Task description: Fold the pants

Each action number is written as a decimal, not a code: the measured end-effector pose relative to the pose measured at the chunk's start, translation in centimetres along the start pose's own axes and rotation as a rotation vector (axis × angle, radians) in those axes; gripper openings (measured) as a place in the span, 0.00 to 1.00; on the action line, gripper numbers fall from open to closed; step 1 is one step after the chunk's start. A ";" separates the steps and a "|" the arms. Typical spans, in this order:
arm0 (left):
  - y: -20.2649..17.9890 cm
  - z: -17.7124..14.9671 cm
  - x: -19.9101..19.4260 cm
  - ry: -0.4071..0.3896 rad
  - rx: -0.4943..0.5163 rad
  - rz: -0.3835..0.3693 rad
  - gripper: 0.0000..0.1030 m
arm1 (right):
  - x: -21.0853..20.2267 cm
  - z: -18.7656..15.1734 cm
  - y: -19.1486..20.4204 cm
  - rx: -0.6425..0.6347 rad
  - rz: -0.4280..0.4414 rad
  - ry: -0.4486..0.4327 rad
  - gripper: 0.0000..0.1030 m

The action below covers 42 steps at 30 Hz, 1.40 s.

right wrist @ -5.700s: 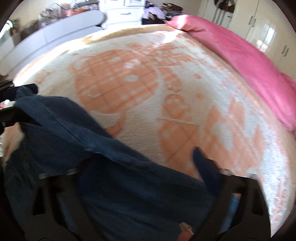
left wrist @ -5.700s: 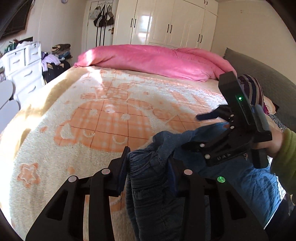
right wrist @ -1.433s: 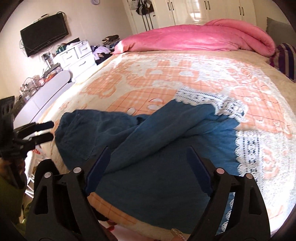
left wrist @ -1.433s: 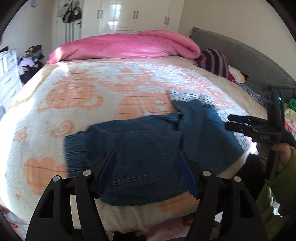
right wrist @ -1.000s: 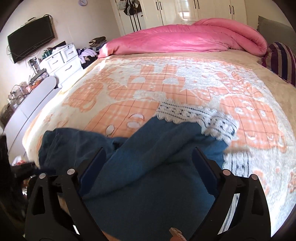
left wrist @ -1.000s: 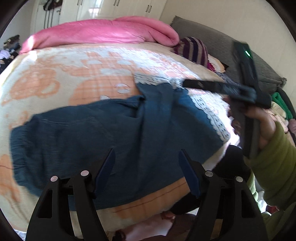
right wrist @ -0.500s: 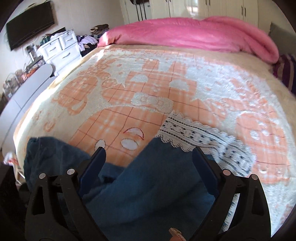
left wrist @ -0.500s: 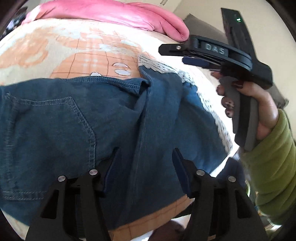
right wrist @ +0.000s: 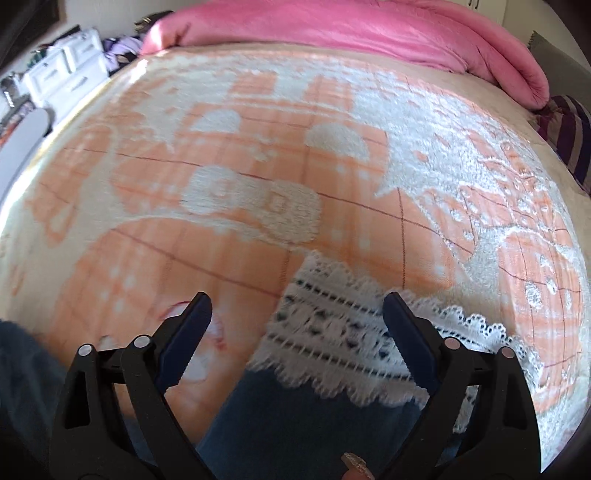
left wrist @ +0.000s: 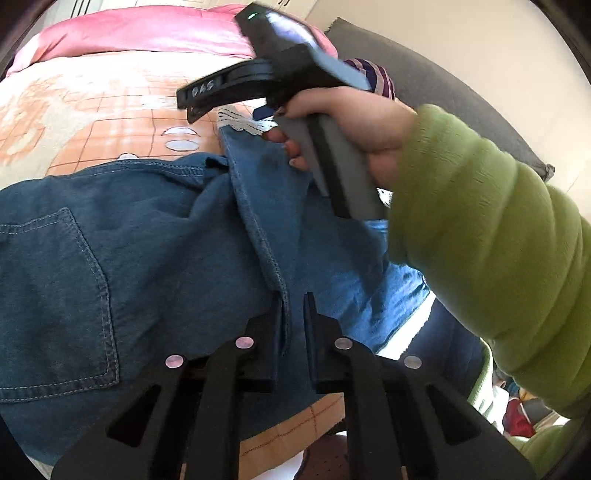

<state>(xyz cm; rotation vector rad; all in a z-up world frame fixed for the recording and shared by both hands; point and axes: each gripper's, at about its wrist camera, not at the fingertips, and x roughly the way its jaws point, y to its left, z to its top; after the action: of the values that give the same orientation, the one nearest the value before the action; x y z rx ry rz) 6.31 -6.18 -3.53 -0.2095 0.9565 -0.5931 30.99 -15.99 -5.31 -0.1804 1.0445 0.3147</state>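
Note:
Blue denim pants lie spread on the bed, back pocket at the left, one leg running away to a white lace hem. My left gripper is shut on a stitched seam fold of the pants near the bed's front edge. My right gripper is open, its fingers on either side of the lace hem, just above it. In the left wrist view the right gripper's body and the hand holding it reach over the far leg end.
The bed has an orange and cream patterned blanket. A pink duvet lies along the far side. A striped pillow is at the right. White drawers stand left of the bed.
My left gripper came down onto the pants and closed on the seam fold. My right gripper moved forward along the leg to the lace hem and stayed open.

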 end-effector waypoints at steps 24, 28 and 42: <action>3.4 0.3 -2.6 -0.041 0.019 0.081 0.05 | -17.8 -17.8 -16.8 0.502 0.329 -0.301 0.06; 3.6 -0.2 -3.5 -0.053 0.045 0.079 0.05 | -19.0 -21.9 -17.5 0.535 0.342 -0.244 0.06; 1.0 -0.5 -1.2 -0.033 0.166 0.075 0.05 | -16.4 -26.9 -17.5 0.597 0.347 -0.116 0.16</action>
<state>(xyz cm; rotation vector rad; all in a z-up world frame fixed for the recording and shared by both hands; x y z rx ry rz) 5.74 -4.63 -3.35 -0.0349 0.8745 -0.5955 7.26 -43.11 -4.39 0.5546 1.0109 0.3075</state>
